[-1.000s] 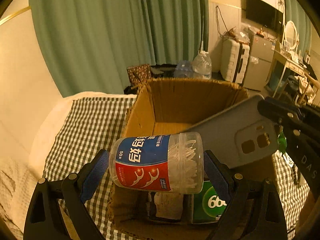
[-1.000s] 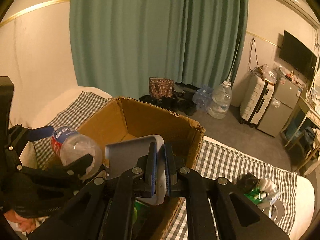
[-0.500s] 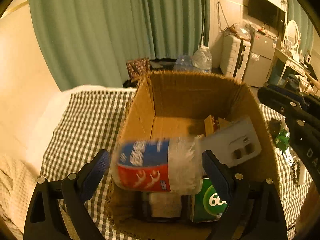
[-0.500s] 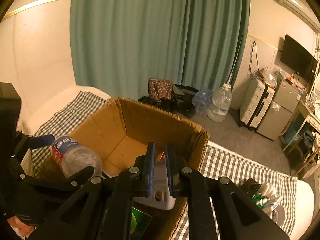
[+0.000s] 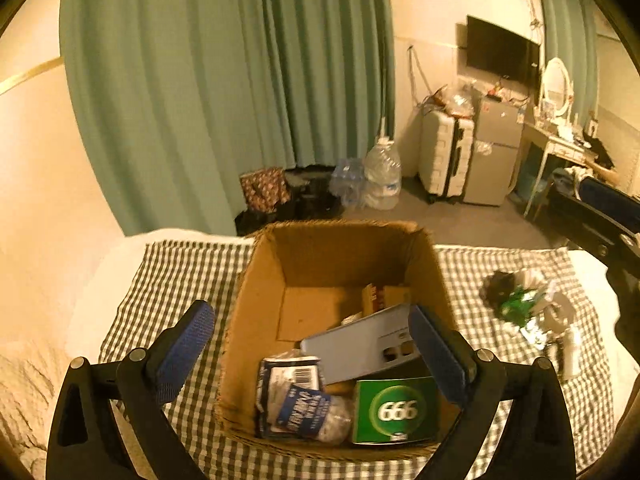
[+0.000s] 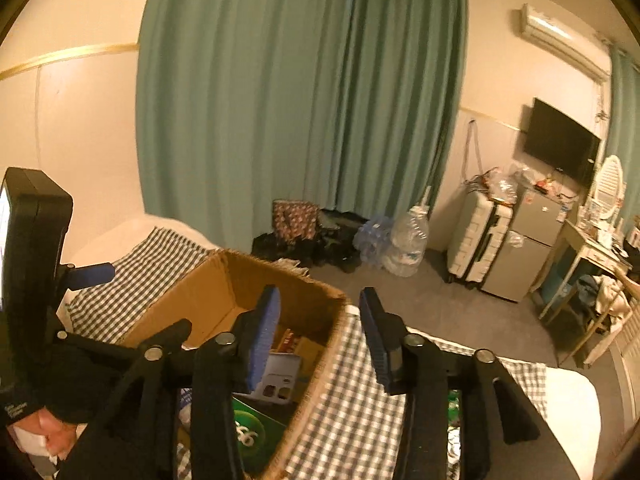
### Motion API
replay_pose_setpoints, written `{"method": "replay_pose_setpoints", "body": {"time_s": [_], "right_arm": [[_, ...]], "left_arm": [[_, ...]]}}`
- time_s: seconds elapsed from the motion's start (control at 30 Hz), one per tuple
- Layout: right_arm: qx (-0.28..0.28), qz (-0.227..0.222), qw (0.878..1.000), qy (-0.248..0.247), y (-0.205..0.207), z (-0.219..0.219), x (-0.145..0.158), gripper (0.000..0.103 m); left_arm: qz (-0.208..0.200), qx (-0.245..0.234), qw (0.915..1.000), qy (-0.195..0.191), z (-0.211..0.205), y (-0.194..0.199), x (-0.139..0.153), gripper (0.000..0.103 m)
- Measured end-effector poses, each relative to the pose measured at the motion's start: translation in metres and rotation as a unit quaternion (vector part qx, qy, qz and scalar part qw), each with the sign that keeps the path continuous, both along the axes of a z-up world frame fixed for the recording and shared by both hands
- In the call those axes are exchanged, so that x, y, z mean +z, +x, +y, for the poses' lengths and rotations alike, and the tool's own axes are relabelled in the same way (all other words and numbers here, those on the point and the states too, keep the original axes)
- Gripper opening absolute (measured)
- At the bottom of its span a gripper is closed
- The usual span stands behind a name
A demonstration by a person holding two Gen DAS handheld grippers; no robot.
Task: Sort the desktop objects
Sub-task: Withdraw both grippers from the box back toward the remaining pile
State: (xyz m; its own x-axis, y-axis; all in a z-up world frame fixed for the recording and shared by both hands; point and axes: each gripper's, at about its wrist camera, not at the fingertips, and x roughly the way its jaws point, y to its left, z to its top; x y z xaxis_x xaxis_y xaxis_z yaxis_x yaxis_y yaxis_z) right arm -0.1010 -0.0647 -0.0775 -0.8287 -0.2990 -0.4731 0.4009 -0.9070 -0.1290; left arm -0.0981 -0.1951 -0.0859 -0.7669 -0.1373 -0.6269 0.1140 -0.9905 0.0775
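Observation:
A brown cardboard box (image 5: 256, 296) (image 6: 192, 312) stands on a checked cloth. Inside it lie a floss-pick jar (image 5: 312, 412) with a blue and red label, a grey phone case (image 5: 360, 344) (image 6: 280, 376) and a green "666" box (image 5: 396, 408) (image 6: 248, 432). My left gripper (image 5: 312, 328) hovers above the box, its jaws still opening wide with nothing between them. My right gripper (image 6: 320, 328) is over the box's right rim, its jaws opening and empty. The phone case lies below its left finger.
A heap of small items with green wrappers (image 5: 524, 308) lies on the cloth right of the box. Beyond the bed are a green curtain (image 5: 224, 100), water jugs (image 5: 380, 176), a white suitcase (image 5: 444, 156) and a desk (image 5: 560, 152). A gloved hand (image 6: 44, 412) holds the left tool.
The jar dropped out of my left gripper into the box. The phone case slid from my right gripper into the box. Both grippers rose and both sets of jaws opened.

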Motion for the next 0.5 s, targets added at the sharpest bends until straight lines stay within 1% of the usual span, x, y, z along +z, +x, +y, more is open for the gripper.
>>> {"method": "replay_pose_setpoints", "body": {"time_s": [0.03,0.2,0.27,0.37,0.5], "right_arm": [[-0.006,0.004,1.0,-0.003,0.005,0.008,0.005,0.052],[-0.042,0.017,0.999,-0.018,0.03,0.046,0.026,0.062],[-0.059,0.02,0.998,-0.031,0.04,0.064,0.033,0.068],[-0.076,0.021,0.996,-0.05,0.05,0.089,0.04,0.076],[-0.099,0.011,0.992,-0.076,0.054,0.12,0.048,0.083]], "left_arm": [[0.003,-0.004,1.0,0.001,0.006,0.003,0.004,0.101],[0.024,-0.033,0.9991,0.006,0.033,0.016,0.021,0.103],[0.031,-0.045,0.9985,0.008,0.043,0.022,0.027,0.103],[0.035,-0.057,0.9978,0.001,0.06,0.028,0.033,0.103],[0.044,-0.068,0.9967,-0.01,0.08,0.032,0.042,0.103]]}}
